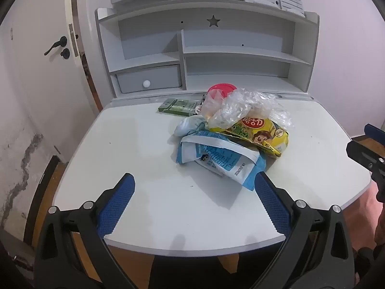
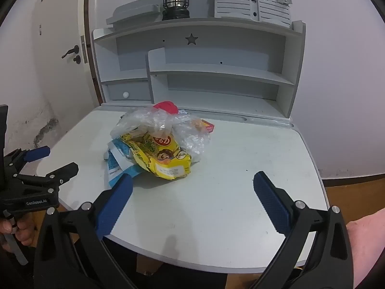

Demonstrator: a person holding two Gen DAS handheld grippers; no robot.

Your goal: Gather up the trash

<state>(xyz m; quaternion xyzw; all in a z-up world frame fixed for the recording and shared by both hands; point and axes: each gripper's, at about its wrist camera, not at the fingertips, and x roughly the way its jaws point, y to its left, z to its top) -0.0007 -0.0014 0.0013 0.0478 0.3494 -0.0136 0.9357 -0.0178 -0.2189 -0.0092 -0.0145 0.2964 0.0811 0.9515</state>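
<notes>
Nearest, the left gripper [image 1: 195, 201] hangs over the front edge of the rounded white bench [image 1: 144, 204], its black arms spread as wide as they go and its blue ribbed pads holding nothing; the pad on the right lies just in front of the blue wrapper's near corner, though contact cannot be told. Beside it, the right gripper [image 2: 192, 198] is likewise fully spread and empty above the bare bench front, and a hand [image 2: 16, 231] shows at the left edge of its view gripping the other tool's handle.

Past the pads, nothing stands between either gripper and the trash, which sits heaped near the middle of the bench. Its nearest piece is a flat, creased blue-and-white printed foil wrapper [image 1: 221, 161], long axis running from the left rear toward the right front. Overlapping it behind is a glossy yellow snack bag with a cartoon figure [image 1: 262, 134], crumpled, lying flat with its length slanting toward the right front. On top sits a crinkled clear plastic film bundle [image 1: 243, 108], and a pale blue rounded wad [image 1: 190, 125] lies at the heap's left. Behind are a round red plastic lid [image 1: 222, 90], a flat green printed carton [image 1: 179, 107] lying lengthwise across the bench to the left, and, on the right, a small red-and-yellow box [image 2: 208, 125].

Farther back rises a white wooden shelf unit with a star cutout [image 1: 213, 21] and a small drawer with a round white knob [image 1: 146, 83]. On its top stand a black caged lantern [image 2: 176, 0] and grey slatted panels [image 2: 252, 2]. A white door with a black lever handle [image 1: 56, 45] is at the left.
</notes>
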